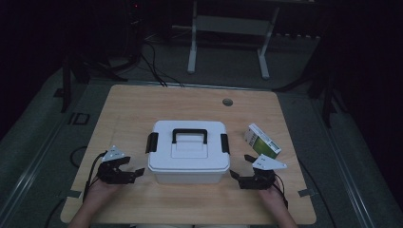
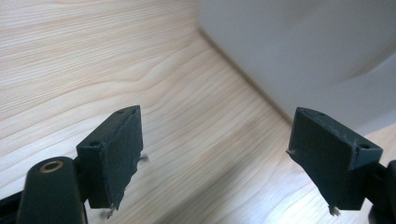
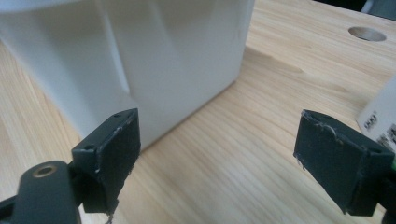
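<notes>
A white lidded storage box (image 1: 187, 154) with a black handle (image 1: 189, 134) and black side latches stands in the middle of the wooden table (image 1: 138, 104). My left gripper (image 1: 133, 167) sits just left of the box's front corner, jaws open with nothing between them. In the left gripper view the open jaws (image 2: 215, 158) frame bare wood, with the box wall (image 2: 317, 56) ahead on the right. My right gripper (image 1: 241, 167) rests off the box's front right corner, also open and empty. The right gripper view has its jaws (image 3: 217, 163) wide apart, with the box (image 3: 163, 56) close ahead on the left.
A green and white carton (image 1: 262, 140) lies tilted on the table right of the box, just beyond my right gripper, and its edge (image 3: 380, 116) borders the right gripper view. A round cable hole (image 1: 227, 101) sits near the table's far edge. Desk legs and cables stand on the floor beyond.
</notes>
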{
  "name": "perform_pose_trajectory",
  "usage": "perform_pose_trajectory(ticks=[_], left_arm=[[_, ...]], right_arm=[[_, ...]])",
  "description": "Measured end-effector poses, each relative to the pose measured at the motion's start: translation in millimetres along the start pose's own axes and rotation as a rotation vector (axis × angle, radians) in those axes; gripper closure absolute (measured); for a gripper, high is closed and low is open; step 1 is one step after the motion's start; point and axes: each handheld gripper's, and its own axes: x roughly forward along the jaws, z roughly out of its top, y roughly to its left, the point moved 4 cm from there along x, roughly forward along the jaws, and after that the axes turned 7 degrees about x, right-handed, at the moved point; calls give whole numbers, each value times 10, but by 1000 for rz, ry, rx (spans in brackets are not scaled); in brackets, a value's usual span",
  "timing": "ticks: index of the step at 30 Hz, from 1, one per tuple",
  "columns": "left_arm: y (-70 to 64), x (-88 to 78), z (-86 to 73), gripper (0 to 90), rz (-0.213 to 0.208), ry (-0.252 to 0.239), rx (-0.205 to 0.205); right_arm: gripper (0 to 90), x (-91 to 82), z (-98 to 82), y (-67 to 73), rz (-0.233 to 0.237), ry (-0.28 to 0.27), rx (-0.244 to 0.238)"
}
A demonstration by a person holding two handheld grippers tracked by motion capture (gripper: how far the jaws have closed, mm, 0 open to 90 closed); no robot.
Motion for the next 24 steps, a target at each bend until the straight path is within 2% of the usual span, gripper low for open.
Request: perform_pose_trajectory(ticks=[1, 4, 5, 7, 9, 11, 13, 17, 19, 22, 23, 24], left_arm=[[24, -27, -16, 178, 17, 1, -5], [78, -111, -51, 179, 14, 4, -14], [87, -138, -60, 181, -10, 4, -15], [113, -185, -74, 195, 4, 10, -10], [125, -203, -79, 195, -8, 11, -18], [149, -239, -84, 195, -1, 16, -18], [148, -266, -76, 194, -18, 21, -18], [116, -334, -20, 194, -24, 32, 23], [107, -377, 33, 194, -31, 30, 33], [100, -424, 100, 194, -39, 36, 50], [90, -509, 234, 194, -37, 41, 81], [86, -534, 280, 194, -36, 44, 91]], right_arm=[[145, -21, -13, -2, -7, 5, -8], [148, -80, -53, -1, -7, 17, -14], [148, -101, -68, 2, -12, 20, -18], [148, -140, -95, 12, -11, 24, -28], [147, -158, -109, 19, -15, 29, -30], [141, -191, -127, 29, -7, 33, -26], [141, -220, -146, 29, 13, 51, -9], [137, -233, -176, 11, 11, 61, -3], [122, -233, -204, 12, -10, 74, -11], [121, -229, -229, 22, -1, 92, -24], [121, -236, -240, 23, 34, 83, -2], [121, -239, -240, 21, 39, 83, -2]])
